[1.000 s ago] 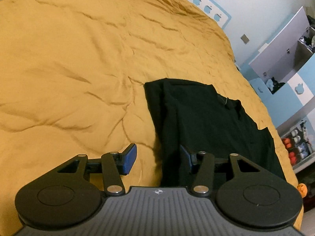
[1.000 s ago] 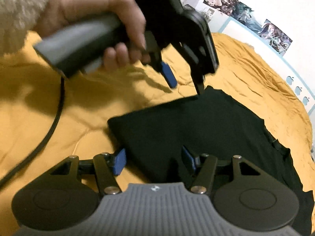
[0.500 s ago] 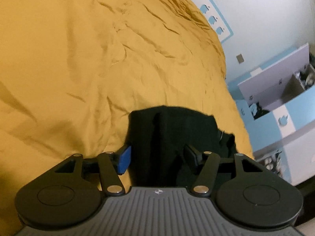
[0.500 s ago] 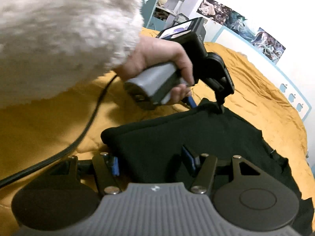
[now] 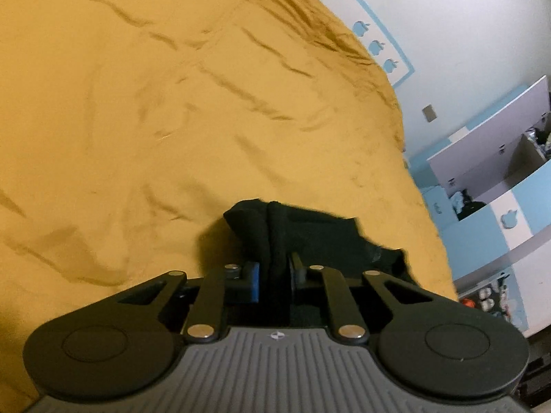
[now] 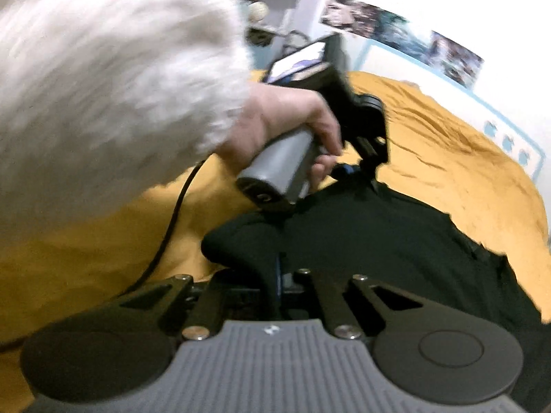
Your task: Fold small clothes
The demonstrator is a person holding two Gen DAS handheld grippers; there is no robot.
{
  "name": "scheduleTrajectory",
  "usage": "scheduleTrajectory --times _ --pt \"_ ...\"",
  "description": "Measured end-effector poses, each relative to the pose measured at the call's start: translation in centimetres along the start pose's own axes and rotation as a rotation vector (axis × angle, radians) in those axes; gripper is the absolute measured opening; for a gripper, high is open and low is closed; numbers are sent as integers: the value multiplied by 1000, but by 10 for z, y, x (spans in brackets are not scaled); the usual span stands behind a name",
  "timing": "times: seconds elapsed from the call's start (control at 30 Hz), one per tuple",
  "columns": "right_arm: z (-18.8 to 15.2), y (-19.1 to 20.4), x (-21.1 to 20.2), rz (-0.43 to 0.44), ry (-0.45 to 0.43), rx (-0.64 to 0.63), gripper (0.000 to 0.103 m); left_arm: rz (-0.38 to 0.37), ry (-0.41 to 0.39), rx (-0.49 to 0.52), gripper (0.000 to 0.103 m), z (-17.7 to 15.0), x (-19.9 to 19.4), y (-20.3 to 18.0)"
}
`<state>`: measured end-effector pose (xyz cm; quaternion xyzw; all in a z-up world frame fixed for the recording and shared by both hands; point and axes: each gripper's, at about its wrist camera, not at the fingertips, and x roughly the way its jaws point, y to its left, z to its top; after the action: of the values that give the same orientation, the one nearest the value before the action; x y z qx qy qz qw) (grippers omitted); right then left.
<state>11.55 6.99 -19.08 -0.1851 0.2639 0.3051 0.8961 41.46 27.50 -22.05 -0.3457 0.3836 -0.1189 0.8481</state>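
Observation:
A black garment [image 5: 310,230] lies partly folded on the mustard-yellow bedspread [image 5: 137,103]. My left gripper [image 5: 273,272] is shut on a bunched corner of it, and the cloth rises between the blue pads. In the right wrist view the same garment [image 6: 396,241] spreads to the right. My right gripper [image 6: 277,278] is shut on its near edge. The left gripper [image 6: 365,172], held by a hand in a fluffy white sleeve, pinches the garment's far edge.
A black cable [image 6: 172,220] runs from the left gripper across the bedspread. A blue and white cabinet with open compartments [image 5: 489,186] stands beside the bed at the right. Posters [image 6: 396,31] hang on the white wall behind the bed.
Both grippers were open over the garment's edge a second ago. Both have closed on the cloth, and the cloth now bunches up between the fingers.

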Motion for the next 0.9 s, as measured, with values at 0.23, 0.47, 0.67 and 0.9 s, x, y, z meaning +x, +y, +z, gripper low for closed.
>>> scheduleTrajectory --times 0.23,0.47,0.67,0.9 --pt "-1 -70 -60 -42 -88 235 0 26 -21 100 16 4 -2 -80" --pt "-22 -135 -116 -130 -161 379 0 8 -26 147 16 -8 29 -166" --pt "-61 -194 -153 -197 -173 491 0 -49 3 243 16 -39 74 -240" --pt "-119 -247 -182 -279 -185 616 0 -46 55 307 16 -97 140 -302"
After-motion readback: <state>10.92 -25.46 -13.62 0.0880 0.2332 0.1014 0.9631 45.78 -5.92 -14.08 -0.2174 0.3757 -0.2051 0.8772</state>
